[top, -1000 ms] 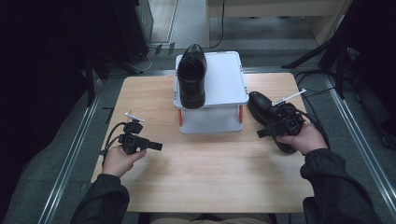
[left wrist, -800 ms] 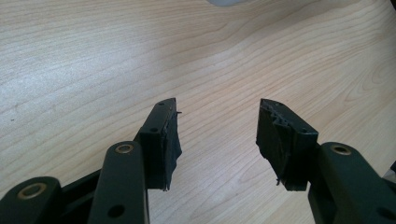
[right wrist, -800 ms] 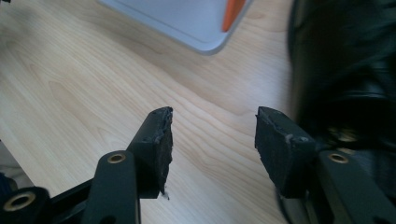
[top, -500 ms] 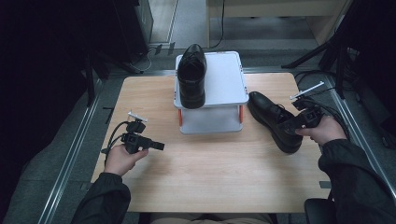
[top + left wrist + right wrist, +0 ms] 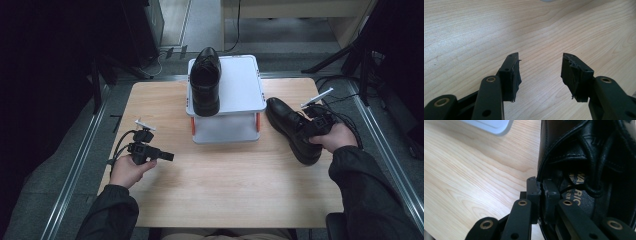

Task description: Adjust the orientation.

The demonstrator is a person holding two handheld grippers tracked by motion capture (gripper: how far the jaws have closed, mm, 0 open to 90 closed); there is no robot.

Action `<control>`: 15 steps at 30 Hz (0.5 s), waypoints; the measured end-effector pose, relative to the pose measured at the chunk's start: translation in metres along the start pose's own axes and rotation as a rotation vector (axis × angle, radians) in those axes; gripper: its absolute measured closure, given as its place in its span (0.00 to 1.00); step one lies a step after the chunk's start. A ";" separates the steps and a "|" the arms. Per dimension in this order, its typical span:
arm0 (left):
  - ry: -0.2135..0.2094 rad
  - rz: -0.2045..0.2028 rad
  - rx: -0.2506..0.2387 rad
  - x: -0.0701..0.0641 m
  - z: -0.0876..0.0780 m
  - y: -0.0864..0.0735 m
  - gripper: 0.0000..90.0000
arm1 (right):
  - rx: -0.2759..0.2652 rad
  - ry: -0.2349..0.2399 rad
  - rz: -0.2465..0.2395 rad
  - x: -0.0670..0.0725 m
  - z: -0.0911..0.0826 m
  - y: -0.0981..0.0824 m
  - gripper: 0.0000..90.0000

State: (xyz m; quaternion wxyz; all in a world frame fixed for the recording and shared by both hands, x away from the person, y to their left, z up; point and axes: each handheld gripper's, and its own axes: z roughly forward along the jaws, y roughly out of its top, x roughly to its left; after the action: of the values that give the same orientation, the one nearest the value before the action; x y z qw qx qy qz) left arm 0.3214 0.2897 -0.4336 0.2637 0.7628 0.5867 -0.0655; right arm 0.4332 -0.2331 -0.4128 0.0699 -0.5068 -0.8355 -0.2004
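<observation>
Right gripper (image 5: pixel 540 188) clamped on the collar wall of the black shoe (image 5: pixel 292 130), jaws just closed, one inside the opening and one outside. Pinching thin leather at the rim, presumably for a firm lift without crushing the upper. Shoe on the wooden table (image 5: pixel 225 190) under that gripper, toe pointing away toward the white stand (image 5: pixel 240 87) just beyond. Second shoe (image 5: pixel 205 80) already on top of the stand, likely showing where this one belongs. Left gripper (image 5: pixel 540 68) parked well off to the other side, jaws apart, nothing between them, low over bare wood.
</observation>
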 end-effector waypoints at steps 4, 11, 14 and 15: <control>-0.006 -0.002 -0.004 -0.001 0.000 0.000 0.53 | -0.007 0.020 0.035 0.009 0.002 0.010 0.96; -0.011 -0.001 -0.004 0.000 0.001 0.000 0.53 | -0.006 0.040 0.102 0.024 0.013 0.029 0.94; -0.014 0.000 -0.001 0.000 0.000 0.000 0.53 | 0.002 0.041 0.101 0.027 0.018 0.031 0.94; -0.016 0.000 -0.002 0.000 0.000 -0.001 0.53 | 0.002 0.041 0.101 0.027 0.018 0.031 0.94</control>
State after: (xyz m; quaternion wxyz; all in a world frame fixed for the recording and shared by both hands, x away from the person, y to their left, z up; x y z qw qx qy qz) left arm 0.3208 0.2897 -0.4335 0.2693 0.7620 0.5846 -0.0708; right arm 0.4489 -0.1916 -0.4128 0.0974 -0.5441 -0.8074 -0.2062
